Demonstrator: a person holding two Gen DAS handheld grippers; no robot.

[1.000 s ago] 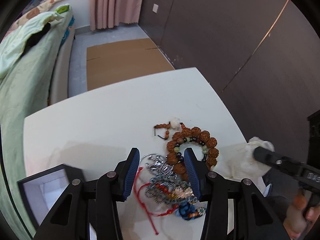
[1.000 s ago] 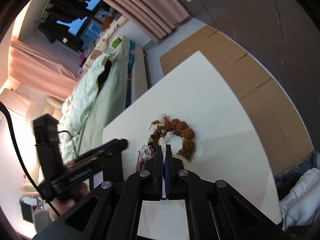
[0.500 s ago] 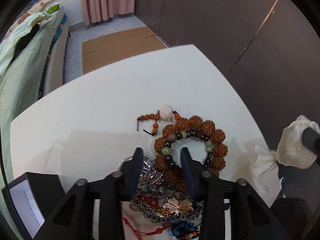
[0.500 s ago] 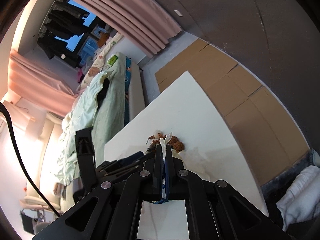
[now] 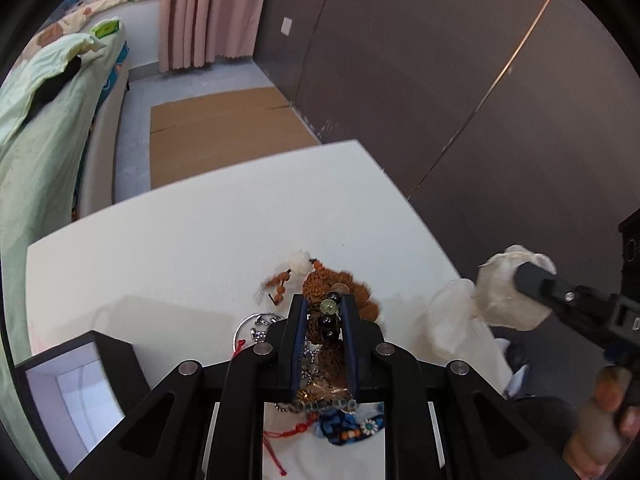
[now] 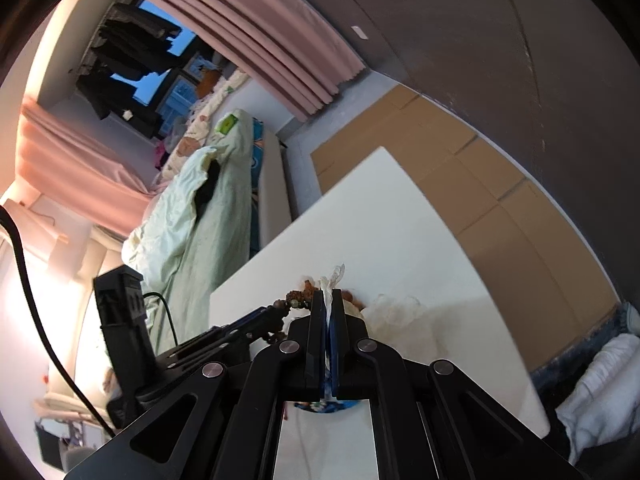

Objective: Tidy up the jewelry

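Left claw (image 5: 324, 314) is pitched steeply down at the tabletop (image 5: 180, 248). Its jaws have just been closing and are now nearly together, pinching a bead bracelet (image 5: 329, 316): dark beads and 1 pale green bead are seen between the blue pads, with large rough brown beads bulging out beyond the tips. Whether the bracelet is lifted clear of the tabletop cannot be told.

Beneath the left claw's frame, a tangled jewelry pile (image 5: 332, 408) is seen: silver chain links, red cord, a blue braided piece with small flower charms. A silver ring-like piece lies just left of the tips. At lower left, an open black box (image 5: 76, 384) with a white lining sits on the tabletop, apart from the pile.

Right claw (image 6: 329, 300) is angled down less steeply, tilted across the tabletop edge. Its jaws are pressed together on a thin white plastic bag (image 6: 334, 276), a wisp of which sticks out past the tips. In the left wrist view the bag (image 5: 508, 300) is seen bunched and raised at the right side of the tabletop, gripped by the right claw, with the person's hand (image 5: 604, 412) wrapped round the handle below.

Just past the bracelet, a short string of small orange beads with a white tuft (image 5: 300, 264) lies on the tabletop.

Further off: flattened cardboard (image 5: 216, 132) on the floor, a bed with a pale green quilt (image 5: 36, 128) at left, pink curtains (image 5: 208, 12), a dark wall at right.
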